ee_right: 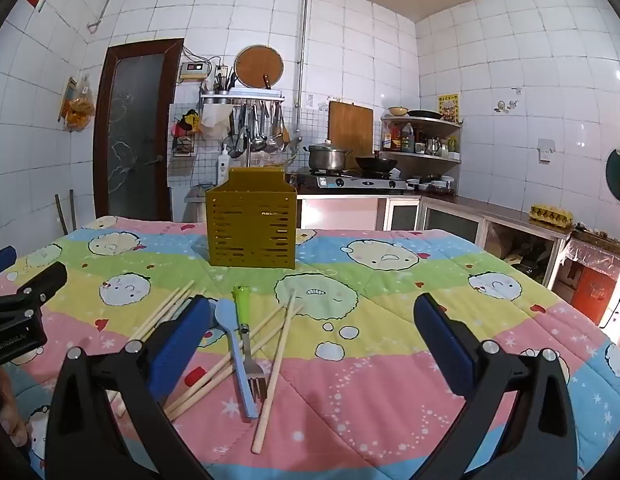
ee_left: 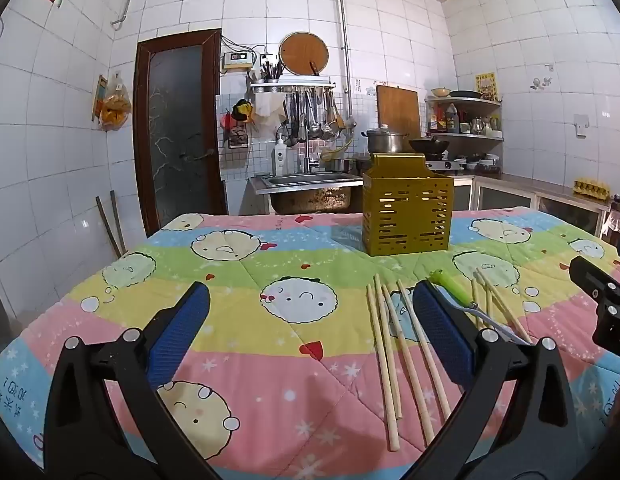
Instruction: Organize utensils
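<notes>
A yellow slotted utensil holder (ee_left: 407, 216) stands upright at the far side of the quilt-covered table; it also shows in the right wrist view (ee_right: 252, 226). Several wooden chopsticks (ee_left: 405, 356) lie loose in front of it, also in the right wrist view (ee_right: 276, 354). A green-handled fork (ee_right: 246, 328) and a light blue spoon (ee_right: 234, 354) lie among them; the fork's handle (ee_left: 451, 286) shows in the left wrist view. My left gripper (ee_left: 310, 336) is open and empty, left of the chopsticks. My right gripper (ee_right: 311, 340) is open and empty, right of the utensils.
The table carries a cartoon-print quilt (ee_left: 270, 304). Behind it are a sink (ee_left: 310, 180), a stove with a pot (ee_right: 327, 158) and wok, a counter and shelves. The other gripper's body shows at each view's edge (ee_left: 601, 300) (ee_right: 18, 316).
</notes>
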